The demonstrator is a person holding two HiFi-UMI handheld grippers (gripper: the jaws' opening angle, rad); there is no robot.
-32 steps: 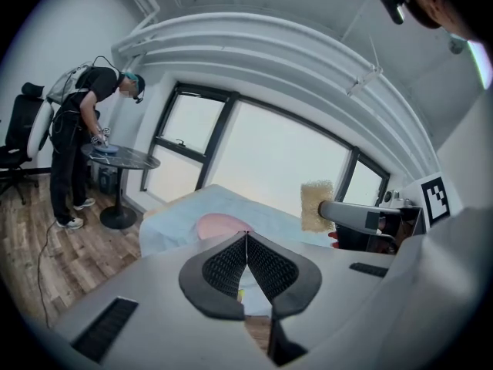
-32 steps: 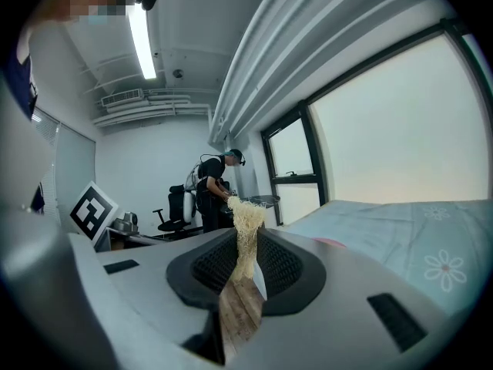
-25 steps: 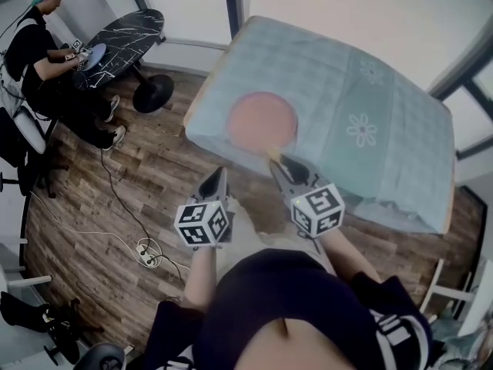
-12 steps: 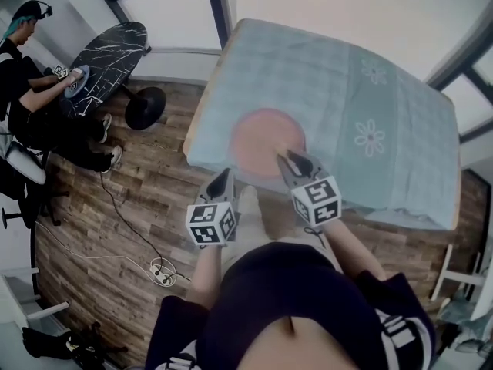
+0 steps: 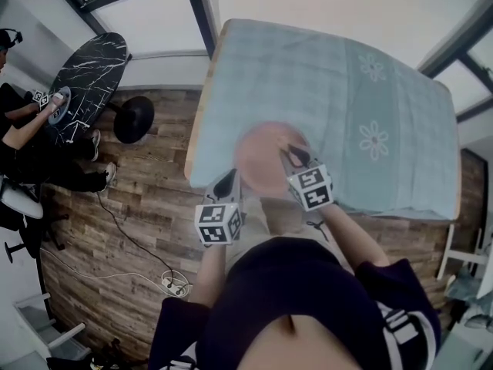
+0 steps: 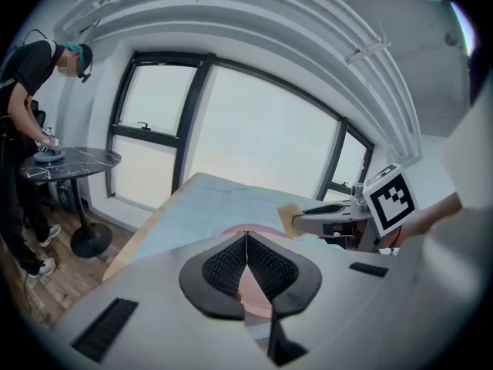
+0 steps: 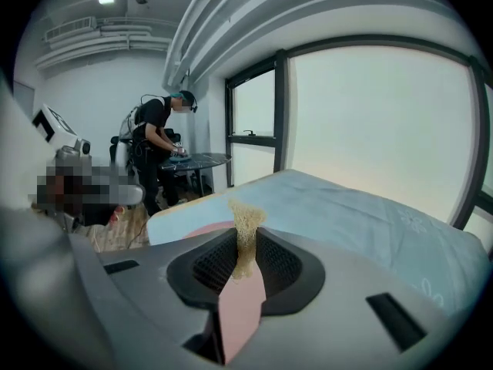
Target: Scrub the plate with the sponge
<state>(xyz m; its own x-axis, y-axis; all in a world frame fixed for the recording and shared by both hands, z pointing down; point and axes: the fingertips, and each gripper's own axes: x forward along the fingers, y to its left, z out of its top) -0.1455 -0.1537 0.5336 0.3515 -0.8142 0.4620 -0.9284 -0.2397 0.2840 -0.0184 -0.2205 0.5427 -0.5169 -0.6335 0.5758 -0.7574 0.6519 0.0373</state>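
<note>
A round pink plate (image 5: 262,159) lies near the front edge of a table under a light blue cloth (image 5: 362,91). My right gripper (image 5: 290,157) hangs over the plate's right part, shut on a tan sponge (image 7: 245,230) that sticks up between its pads. From the left gripper view the sponge (image 6: 290,219) shows at the tip of the right gripper (image 6: 299,222), above the plate (image 6: 266,228). My left gripper (image 5: 228,183) is at the plate's near left edge, pads pressed together (image 6: 246,245). Nothing shows clearly between them.
The table's wooden left edge (image 5: 199,106) drops to a wood floor with a cable and power strip (image 5: 176,284). A person (image 5: 23,122) works at a black marble round table (image 5: 85,79) far left. Flower prints (image 5: 375,139) mark the cloth.
Both grippers have moved forward from in front of the table. The right one with the sponge now hangs over the plate, and the left one has reached the plate's near edge.
</note>
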